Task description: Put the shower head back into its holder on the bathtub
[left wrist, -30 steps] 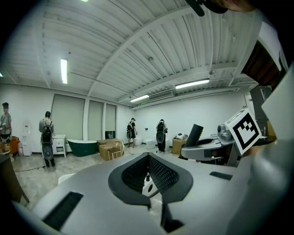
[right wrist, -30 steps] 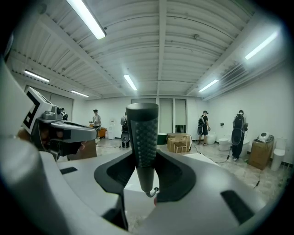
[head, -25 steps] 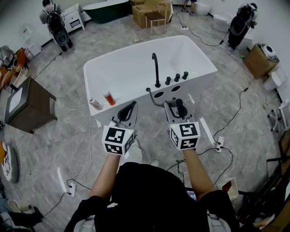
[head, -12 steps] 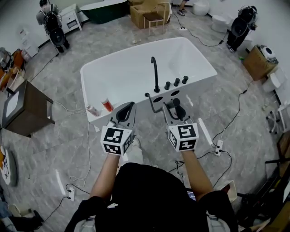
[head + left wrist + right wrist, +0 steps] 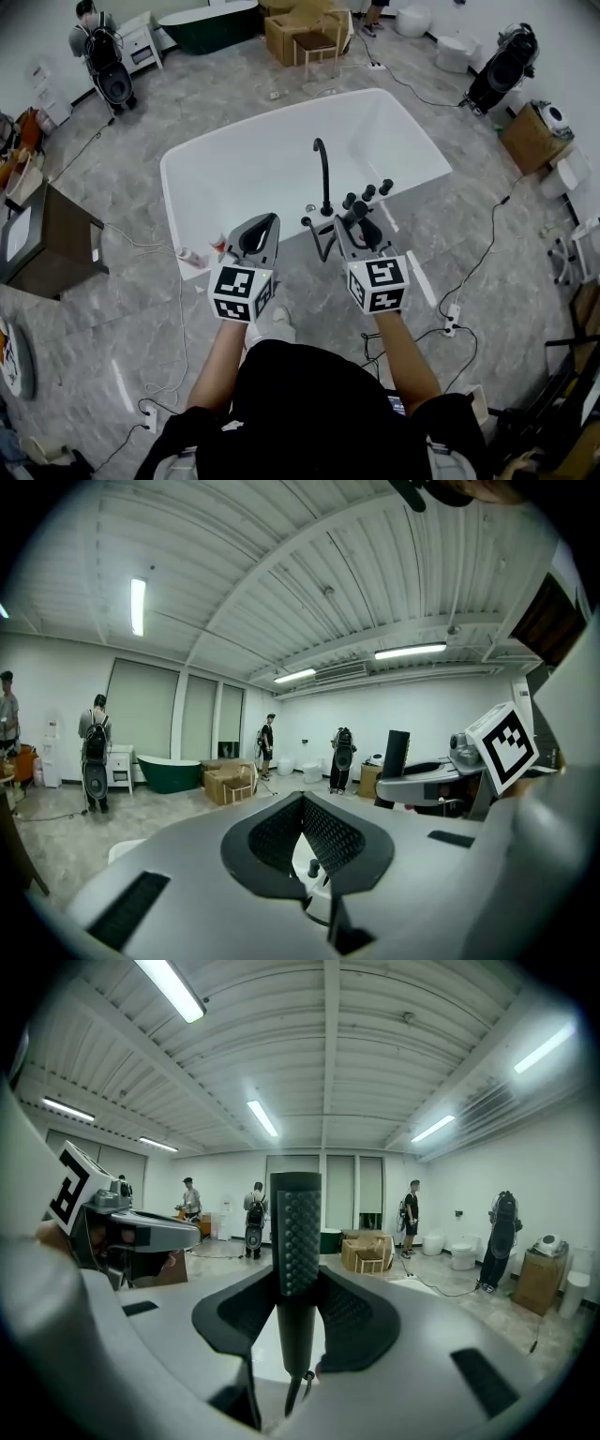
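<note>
The white bathtub [image 5: 172, 202] lies ahead, with a black faucet [image 5: 323, 173] and three black knobs [image 5: 367, 193] on its near deck. My right gripper [image 5: 354, 225] hovers at that deck, just below the knobs, and is shut on the black stick-shaped shower head [image 5: 362, 223]. In the right gripper view the shower head [image 5: 296, 1232] stands upright between the pads of the right gripper [image 5: 296, 1283]. A dark hose [image 5: 319, 246] hangs from it beside the faucet base. I cannot make out the holder. The left gripper [image 5: 266, 223] [image 5: 302, 803] is at the tub's near rim, shut and empty.
Two bottles [image 5: 192, 255] stand on the near rim, left of my left gripper. A wooden cabinet [image 5: 52, 239] stands left of the tub. Cables [image 5: 178, 309] and a power strip [image 5: 450, 323] lie on the floor. People, a green tub [image 5: 211, 19] and cardboard boxes [image 5: 291, 28] are at the back.
The tub has come closer in view: both grippers have advanced from the floor in front of it to its near rim. The shower head stayed in the right gripper.
</note>
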{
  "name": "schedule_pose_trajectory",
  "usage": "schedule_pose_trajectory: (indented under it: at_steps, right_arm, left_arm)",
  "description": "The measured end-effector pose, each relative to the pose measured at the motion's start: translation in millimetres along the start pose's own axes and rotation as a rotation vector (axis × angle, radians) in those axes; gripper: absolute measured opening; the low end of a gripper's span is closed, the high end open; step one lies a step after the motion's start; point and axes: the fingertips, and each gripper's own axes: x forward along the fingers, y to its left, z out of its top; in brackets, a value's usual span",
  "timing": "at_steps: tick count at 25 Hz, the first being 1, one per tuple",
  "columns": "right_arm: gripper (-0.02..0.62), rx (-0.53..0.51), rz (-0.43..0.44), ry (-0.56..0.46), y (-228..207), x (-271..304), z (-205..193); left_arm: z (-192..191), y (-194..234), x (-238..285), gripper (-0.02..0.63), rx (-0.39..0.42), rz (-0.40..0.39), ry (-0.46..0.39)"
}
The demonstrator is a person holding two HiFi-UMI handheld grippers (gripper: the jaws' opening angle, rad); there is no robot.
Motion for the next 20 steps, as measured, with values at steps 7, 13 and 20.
schedule_pose_trajectory:
  at_steps: [7,13,20]
  right_arm:
    - [0.140,0.003,-0.015,0.000,-3.1,67.0,22.1]
    - [0.140,0.011,-0.034,-0.001,-4.9,111.6,29.2]
    - [0.140,0.025,-0.055,0.003,-4.4,154.7,31.8]
  left_arm:
    - [6.0,53.7,43.2,0.014,-0.014,-0.026,0.020]
    - [7.8,89.3,71.5,0.014,-0.025,-0.054,0.034]
    - [6.3,125.5,95.1,0.014,-0.019,-0.079,0.047]
